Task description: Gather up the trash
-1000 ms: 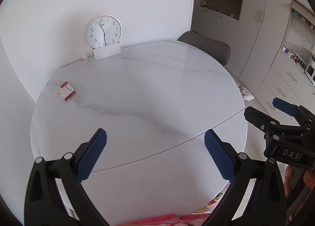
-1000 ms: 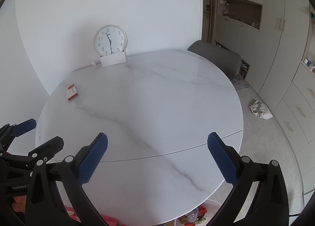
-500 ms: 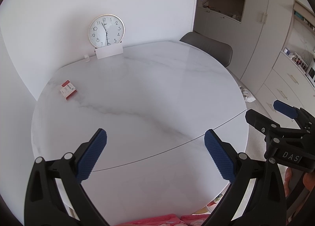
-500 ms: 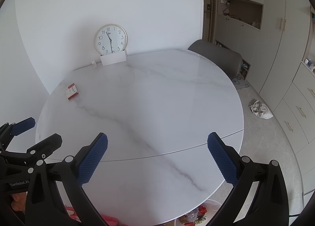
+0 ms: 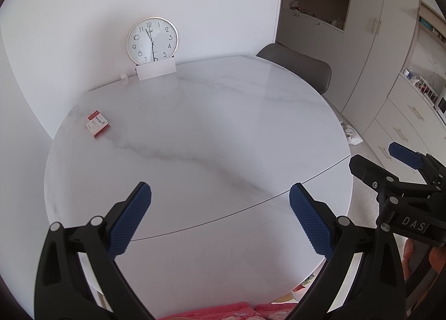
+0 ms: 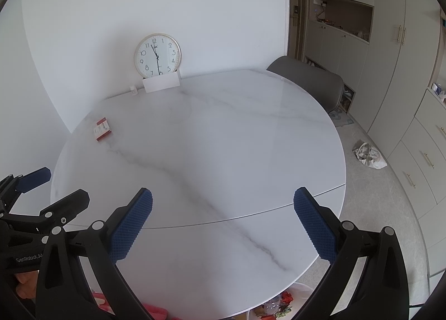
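1. One red-and-white packet (image 5: 97,124) lies flat at about ten o'clock on the round marble table (image 5: 223,130), near its rim.
2. Both the left gripper (image 5: 220,217) and right gripper (image 6: 223,221) hover at six o'clock, released, jaws wide, holding nothing.
3. Crumpled bag (image 6: 368,155) sits on the floor at three o'clock.

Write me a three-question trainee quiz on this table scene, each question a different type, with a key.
1. True or false: the left gripper holds the small red-and-white carton.
2. Multiple choice: the crumpled white plastic bag lies (A) on the round white marble table, (B) on the floor by the cabinets, (C) on the grey chair.
3. Fill in: the white card stands in front of the round white wall ____.

Key: 1 false, both grippers' jaws are open and empty, right gripper too; 2 B; 3 clock.
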The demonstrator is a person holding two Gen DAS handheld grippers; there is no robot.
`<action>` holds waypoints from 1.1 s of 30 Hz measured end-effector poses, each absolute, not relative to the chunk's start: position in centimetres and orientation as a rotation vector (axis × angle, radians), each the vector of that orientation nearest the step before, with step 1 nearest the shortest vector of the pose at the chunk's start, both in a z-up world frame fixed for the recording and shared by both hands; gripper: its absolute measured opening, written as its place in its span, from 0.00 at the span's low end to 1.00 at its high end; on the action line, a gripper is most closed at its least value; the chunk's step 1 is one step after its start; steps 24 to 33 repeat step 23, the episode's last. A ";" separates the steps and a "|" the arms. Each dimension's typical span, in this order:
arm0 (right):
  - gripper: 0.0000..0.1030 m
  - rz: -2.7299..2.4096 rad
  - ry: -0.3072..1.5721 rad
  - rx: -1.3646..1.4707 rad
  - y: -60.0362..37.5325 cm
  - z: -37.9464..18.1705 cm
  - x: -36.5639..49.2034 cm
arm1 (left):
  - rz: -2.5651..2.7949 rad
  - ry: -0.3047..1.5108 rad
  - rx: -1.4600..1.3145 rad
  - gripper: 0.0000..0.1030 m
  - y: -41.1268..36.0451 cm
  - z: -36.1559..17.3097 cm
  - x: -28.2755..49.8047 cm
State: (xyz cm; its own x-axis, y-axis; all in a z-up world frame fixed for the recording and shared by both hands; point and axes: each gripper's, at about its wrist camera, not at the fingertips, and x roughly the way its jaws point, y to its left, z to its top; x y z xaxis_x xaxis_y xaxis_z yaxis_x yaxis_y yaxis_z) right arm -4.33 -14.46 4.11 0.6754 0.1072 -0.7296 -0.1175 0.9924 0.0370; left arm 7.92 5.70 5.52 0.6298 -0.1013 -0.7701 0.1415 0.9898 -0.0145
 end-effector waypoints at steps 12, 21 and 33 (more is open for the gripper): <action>0.98 0.132 0.827 -0.019 -14.5 4.1 -4.3 | -0.137 0.845 0.058 0.92 5.6 5.7 7.6; 0.98 0.137 0.832 -0.023 -14.7 4.1 -4.3 | -0.114 0.879 0.007 0.92 6.1 5.3 8.0; 0.98 0.137 0.833 -0.023 -14.7 4.1 -4.3 | -0.113 0.890 -0.004 0.92 6.2 5.1 8.0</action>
